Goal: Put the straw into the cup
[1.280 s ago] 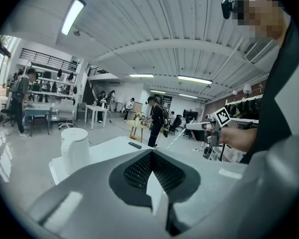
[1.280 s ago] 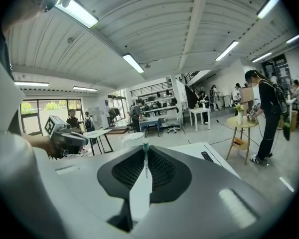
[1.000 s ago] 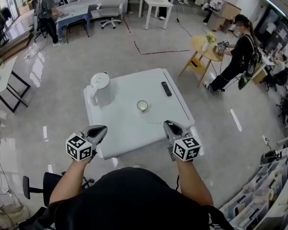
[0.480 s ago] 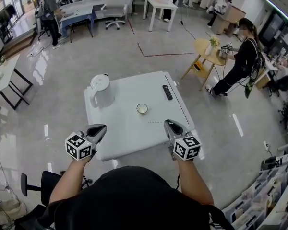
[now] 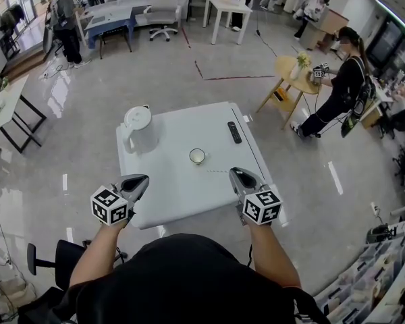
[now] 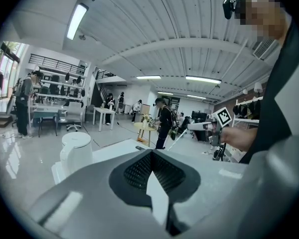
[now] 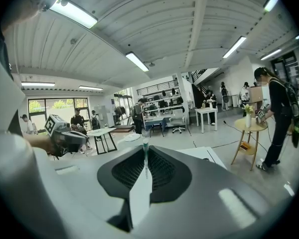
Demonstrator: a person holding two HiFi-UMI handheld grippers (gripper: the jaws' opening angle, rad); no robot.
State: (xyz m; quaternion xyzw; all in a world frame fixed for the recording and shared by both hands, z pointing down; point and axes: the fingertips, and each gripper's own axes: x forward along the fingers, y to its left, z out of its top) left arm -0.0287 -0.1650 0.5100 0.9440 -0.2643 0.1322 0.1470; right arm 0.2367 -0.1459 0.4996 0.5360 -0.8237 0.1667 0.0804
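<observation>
Right gripper view: the straw (image 7: 145, 147) is seen clamped between the closed jaws of the right gripper (image 7: 145, 159). At the centre of the head view the cup (image 5: 198, 156) is seen on the white table (image 5: 175, 196), apart from the straw. The left gripper (image 5: 143, 179) is kept clenched, empty.

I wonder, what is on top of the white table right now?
On the white table stand a white kettle, a small cup and a dark remote. The left gripper and right gripper cover parts of its near edge; what lies beneath them cannot be seen.
</observation>
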